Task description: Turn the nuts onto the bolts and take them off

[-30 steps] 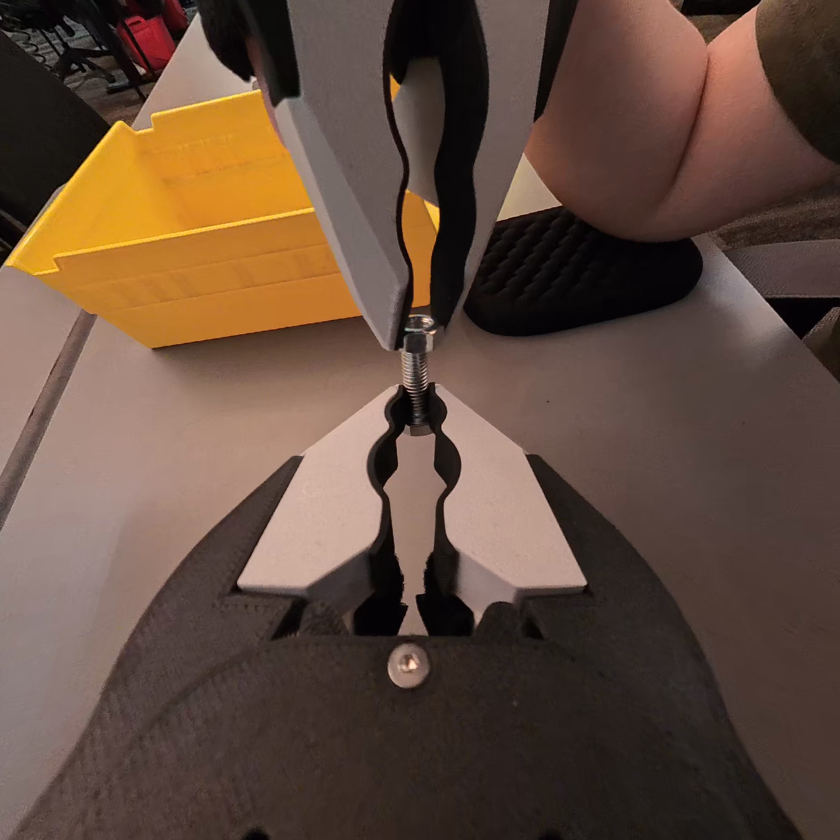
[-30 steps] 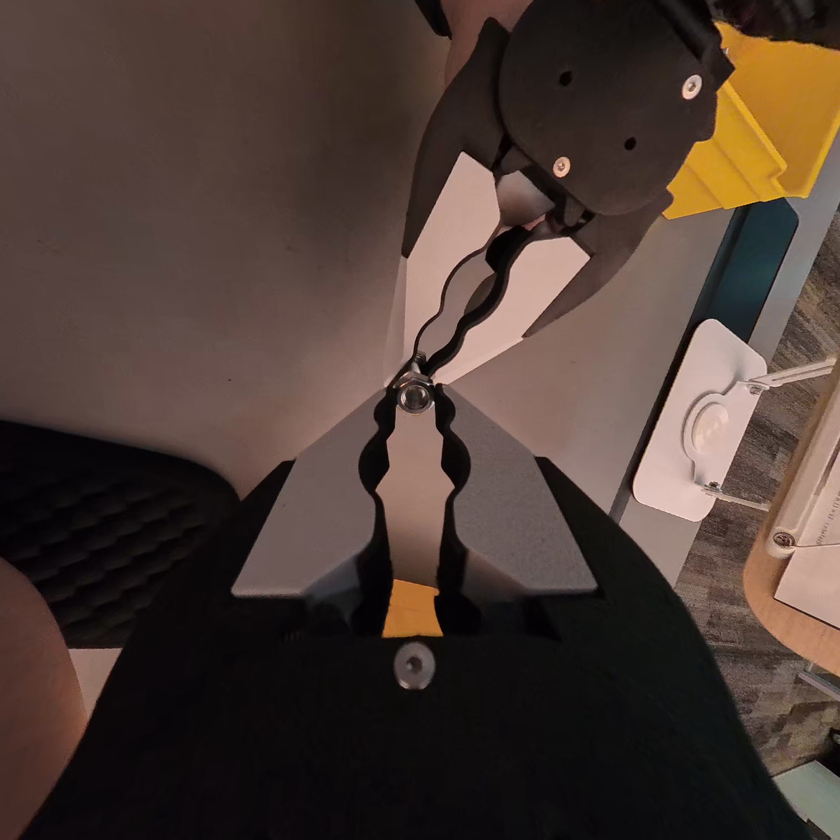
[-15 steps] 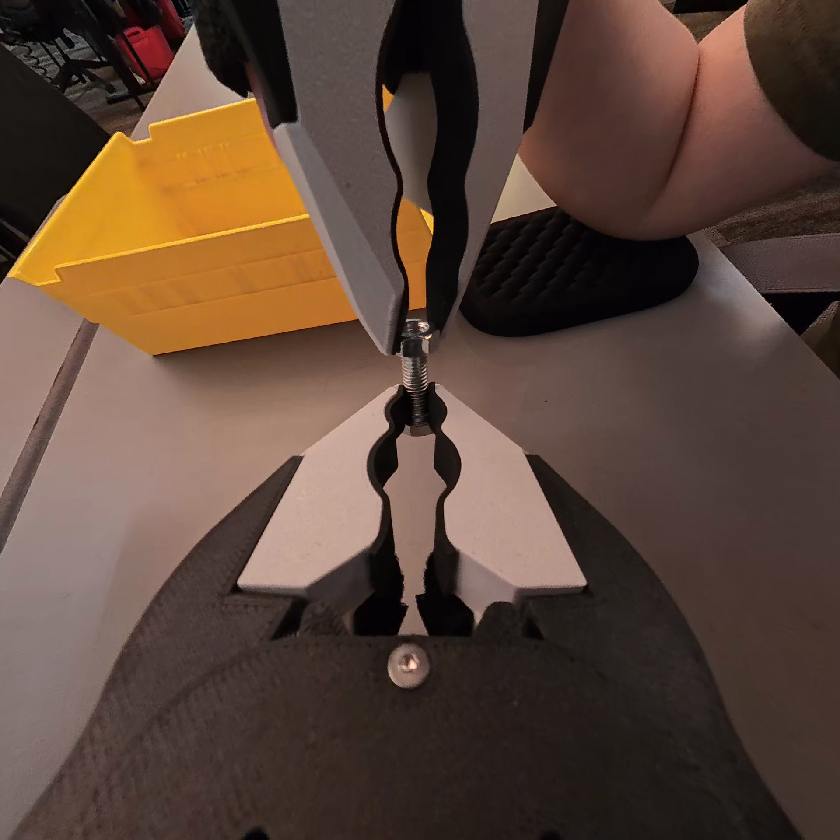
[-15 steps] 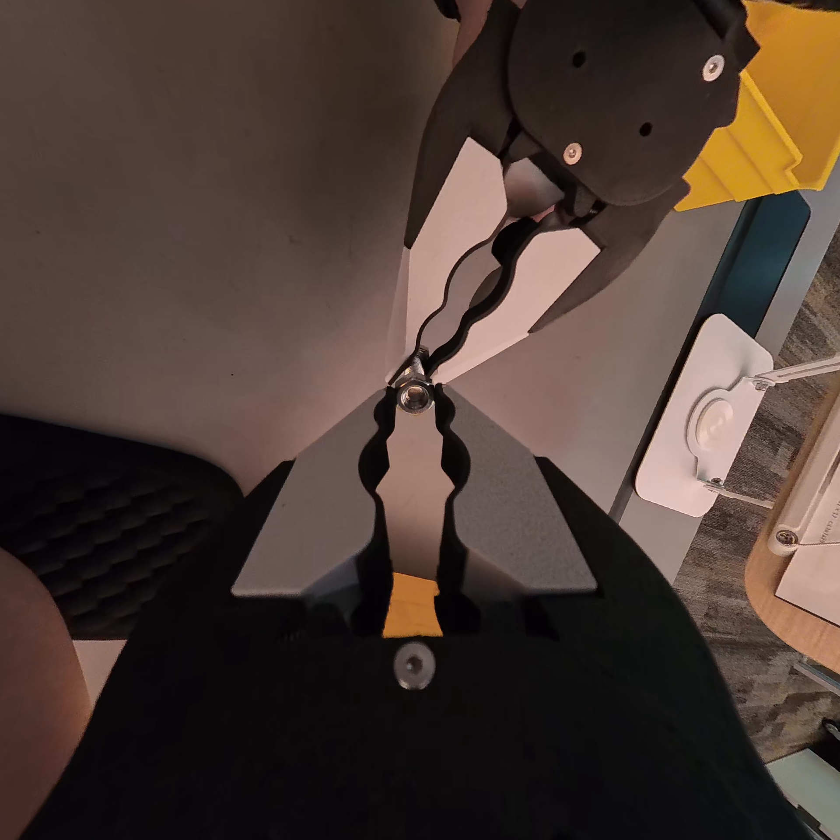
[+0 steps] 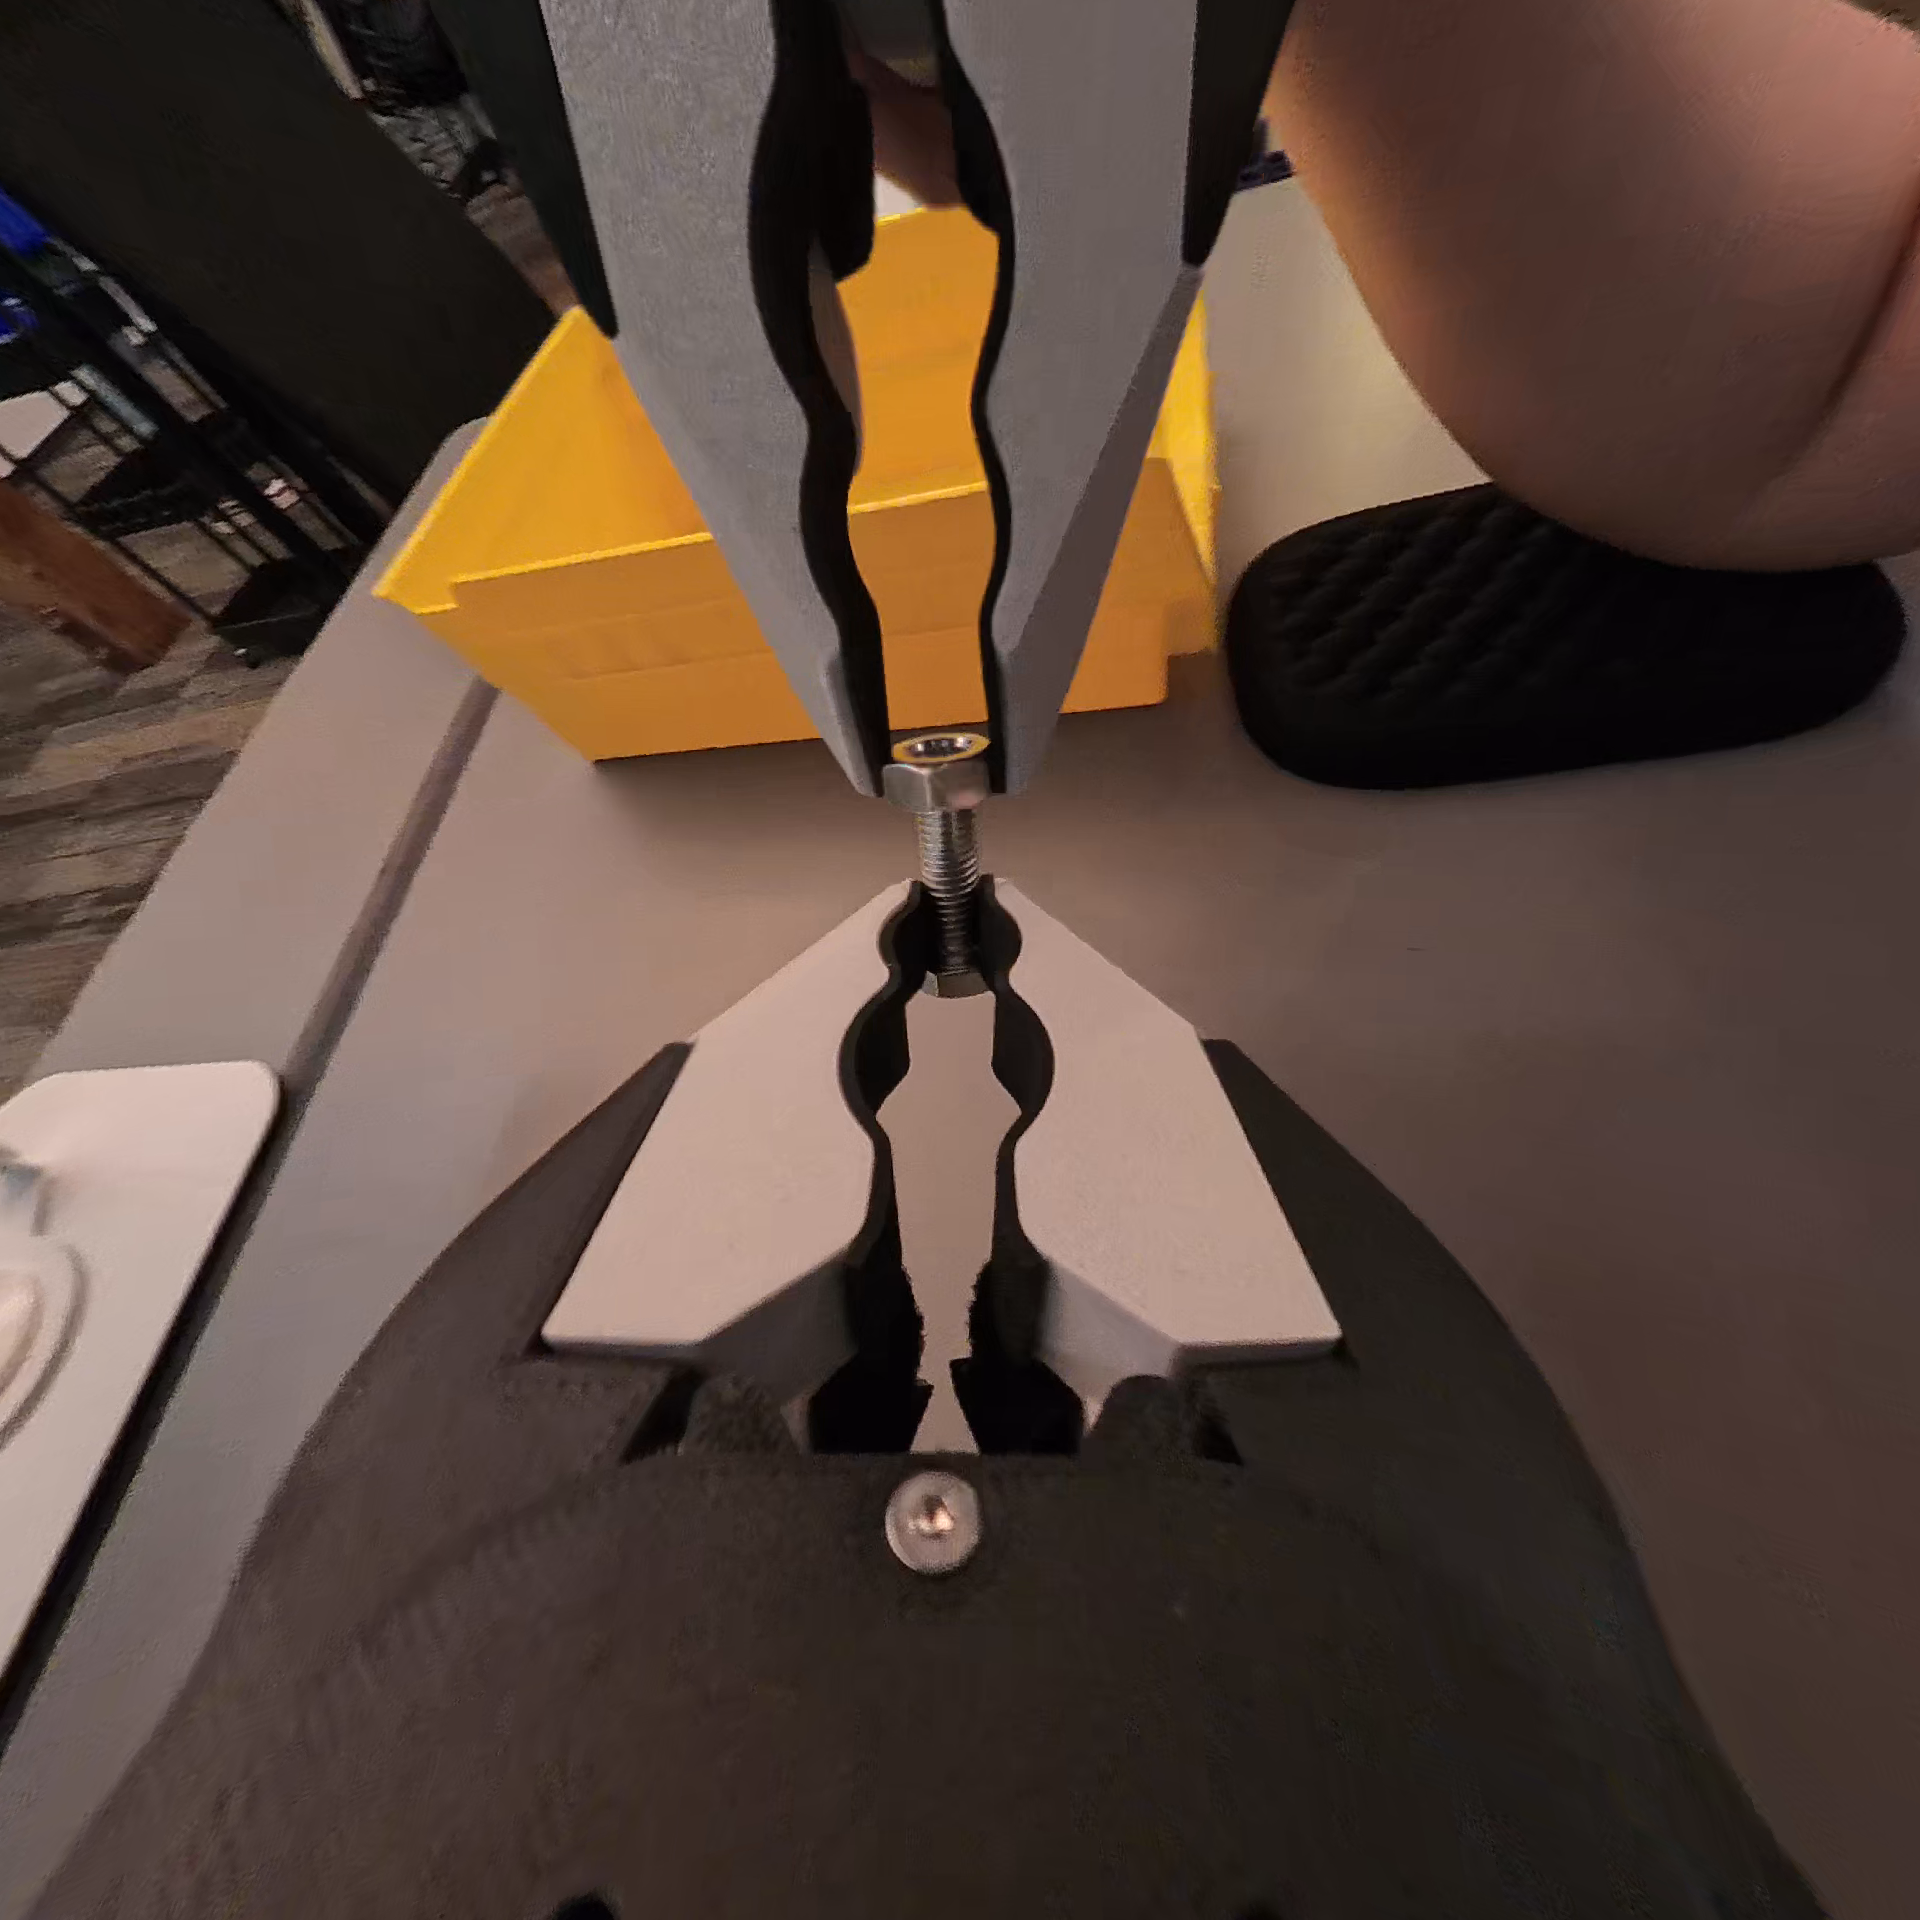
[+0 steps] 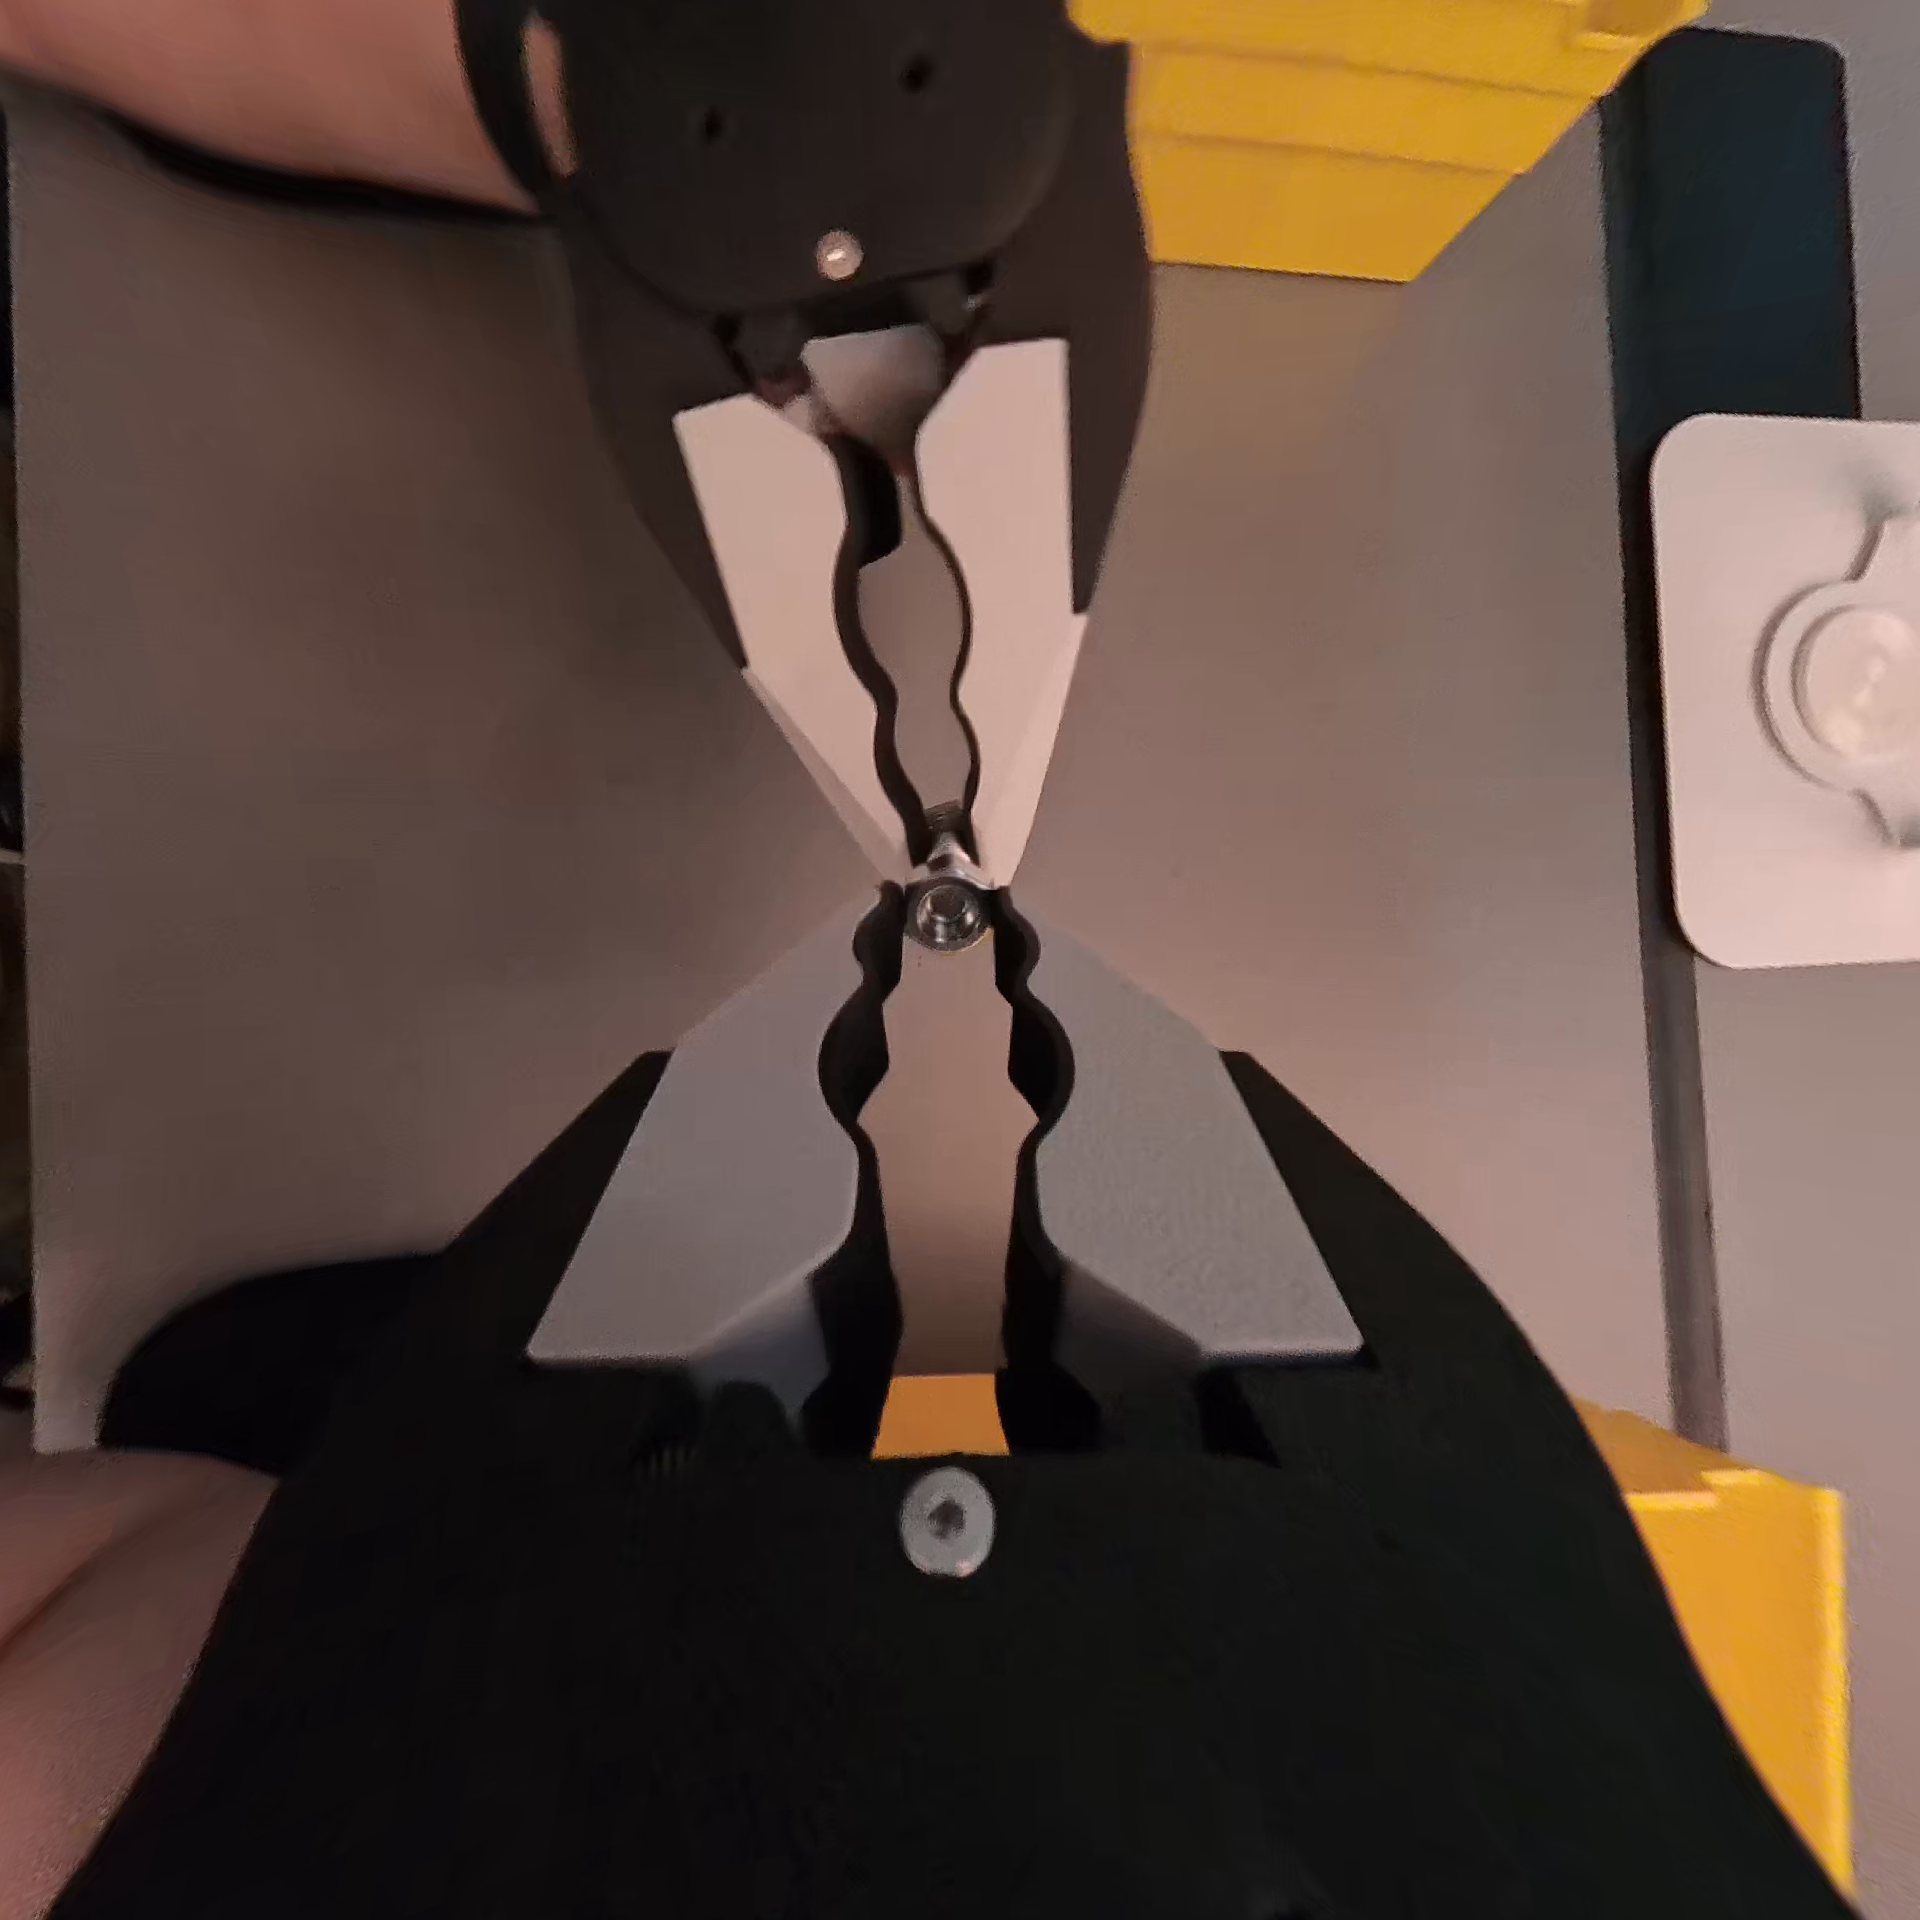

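Left wrist view shows two grippers meeting tip to tip at frame centre, one bolt [image 5: 948, 914] and one nut [image 5: 935, 777] between them. At the bottom, the left gripper [image 5: 951, 940] is clamped on the bolt's head end, the threaded shank sticking up out of its tips. From the top of the frame the right gripper [image 5: 935, 774] pinches the nut, which sits on the bolt's far end. Behind them, one yellow bin [image 5: 623, 582] stands on the grey table [image 5: 1455, 987], one black padded rest [image 5: 1538, 644] lies at the right with a person's arm [image 5: 1621, 260] on it, and one white plate [image 5: 114, 1195] shows at the lower left edge. Right wrist view looks down the bolt's axis, with the nut [image 6: 943, 920] squeezed between the right gripper's [image 6: 943, 925] tips and the left gripper [image 6: 940, 831] opposite. Compared with a second ago, the right gripper has rolled about the bolt's axis: its two fingers now face the left camera squarely instead of edge-on, the left gripper appears straight rather than slanted, and the bin and table edge have swung round.
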`<state>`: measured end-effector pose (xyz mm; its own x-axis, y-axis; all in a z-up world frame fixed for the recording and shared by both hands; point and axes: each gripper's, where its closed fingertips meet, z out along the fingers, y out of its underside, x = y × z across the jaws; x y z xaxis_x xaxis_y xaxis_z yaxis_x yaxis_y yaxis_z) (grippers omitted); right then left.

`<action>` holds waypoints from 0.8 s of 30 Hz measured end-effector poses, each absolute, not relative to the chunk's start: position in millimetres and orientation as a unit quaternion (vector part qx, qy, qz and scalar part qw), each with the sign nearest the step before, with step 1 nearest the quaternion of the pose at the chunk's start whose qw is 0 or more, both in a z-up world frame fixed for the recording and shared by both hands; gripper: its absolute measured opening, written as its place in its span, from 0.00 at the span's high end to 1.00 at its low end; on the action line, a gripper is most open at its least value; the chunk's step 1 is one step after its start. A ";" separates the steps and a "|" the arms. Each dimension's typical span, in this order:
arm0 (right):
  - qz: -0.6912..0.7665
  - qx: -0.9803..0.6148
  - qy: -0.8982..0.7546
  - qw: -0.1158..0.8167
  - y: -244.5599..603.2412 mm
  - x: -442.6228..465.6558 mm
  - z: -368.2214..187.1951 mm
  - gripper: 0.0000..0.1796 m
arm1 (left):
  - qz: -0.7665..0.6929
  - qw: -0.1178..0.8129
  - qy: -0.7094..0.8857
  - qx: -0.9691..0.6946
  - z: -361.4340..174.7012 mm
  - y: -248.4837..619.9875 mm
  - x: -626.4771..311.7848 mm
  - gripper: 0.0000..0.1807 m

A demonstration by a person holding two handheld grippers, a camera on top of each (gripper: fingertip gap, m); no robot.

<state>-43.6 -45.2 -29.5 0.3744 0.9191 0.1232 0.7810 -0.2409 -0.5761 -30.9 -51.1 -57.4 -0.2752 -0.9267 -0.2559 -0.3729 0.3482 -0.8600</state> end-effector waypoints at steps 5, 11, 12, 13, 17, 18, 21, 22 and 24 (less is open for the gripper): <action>0.173 -0.824 -0.453 0.292 -28.3 -44.4 -21.1 0.91 | -0.291 0.440 0.701 -0.479 -48.4 -30.9 -31.6 0.96; 0.239 -0.854 -0.358 0.293 -13.8 -46.1 -13.9 0.91 | -0.224 0.484 0.686 -0.495 -40.8 -12.6 -34.2 0.96; 0.248 -0.856 -0.344 0.295 -11.9 -46.5 -12.2 0.91 | -0.218 0.489 0.683 -0.497 -39.2 -10.4 -34.8 0.96; 0.256 -0.859 -0.328 0.298 -9.7 -47.2 -10.0 0.91 | -0.212 0.496 0.678 -0.500 -37.0 -7.9 -35.4 0.96; 0.283 -0.863 -0.283 0.307 -4.1 -50.0 -4.3 0.90 | -0.180 0.517 0.670 -0.501 -30.4 0.1 -38.4 0.96; 0.289 -0.863 -0.278 0.309 -3.4 -50.6 -2.8 0.90 | -0.174 0.522 0.670 -0.499 -29.1 1.0 -38.9 0.96; 0.296 -0.846 -0.295 0.332 -2.2 -54.1 5.6 0.90 | -0.189 0.532 0.657 -0.499 -21.8 0.6 -39.0 0.96; 0.296 -0.837 -0.305 0.344 -1.9 -55.6 10.0 0.85 | -0.205 0.533 0.650 -0.501 -18.2 -0.7 -38.9 0.96; 0.280 -0.820 -0.330 0.375 -1.3 -55.1 19.8 0.81 | -0.240 0.532 0.632 -0.510 -9.7 -1.0 -40.1 0.96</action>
